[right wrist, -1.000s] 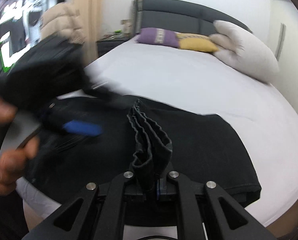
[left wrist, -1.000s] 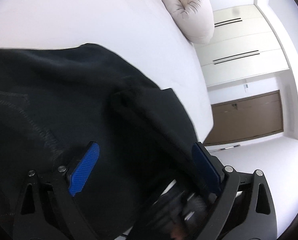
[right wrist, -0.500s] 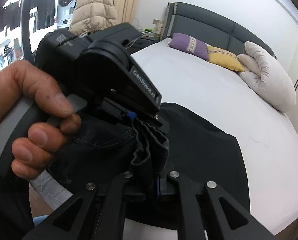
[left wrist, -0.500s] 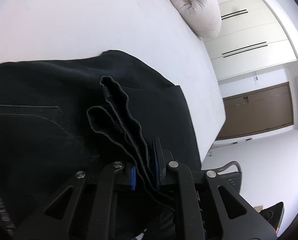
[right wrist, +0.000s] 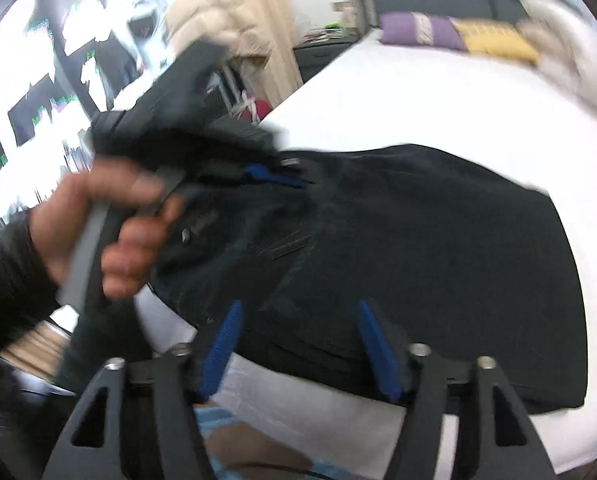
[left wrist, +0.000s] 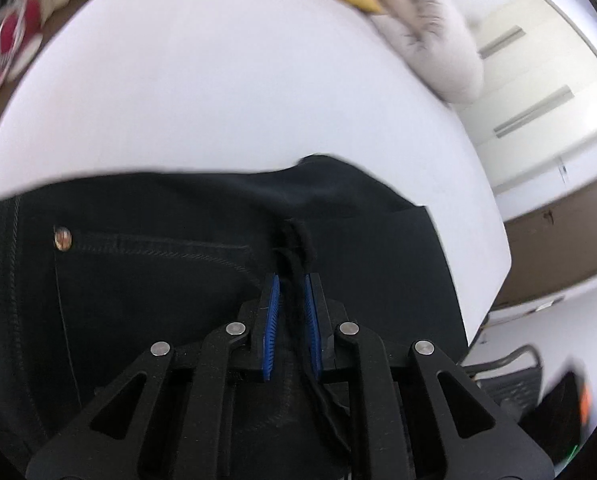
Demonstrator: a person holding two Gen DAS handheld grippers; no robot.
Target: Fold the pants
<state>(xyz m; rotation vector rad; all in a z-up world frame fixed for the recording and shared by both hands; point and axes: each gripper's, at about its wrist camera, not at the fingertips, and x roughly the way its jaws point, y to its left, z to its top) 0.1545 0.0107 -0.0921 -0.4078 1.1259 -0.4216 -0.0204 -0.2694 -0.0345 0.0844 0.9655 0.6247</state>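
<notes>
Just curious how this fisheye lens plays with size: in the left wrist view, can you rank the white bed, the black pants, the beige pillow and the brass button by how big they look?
1. white bed
2. black pants, close behind, and nearer the lens, which inflates them
3. beige pillow, far off
4. brass button

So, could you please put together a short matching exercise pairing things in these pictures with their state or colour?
Things:
1. left hand-held gripper
2. right hand-held gripper
3. black pants
4. cushion nearest the headboard's left end

States:
A. purple
B. spread on the white bed
C. jaws apart, nothing pinched
D. shut on a fold of fabric

Pairs: 1-D, 2-C, 3-B, 4-A
</notes>
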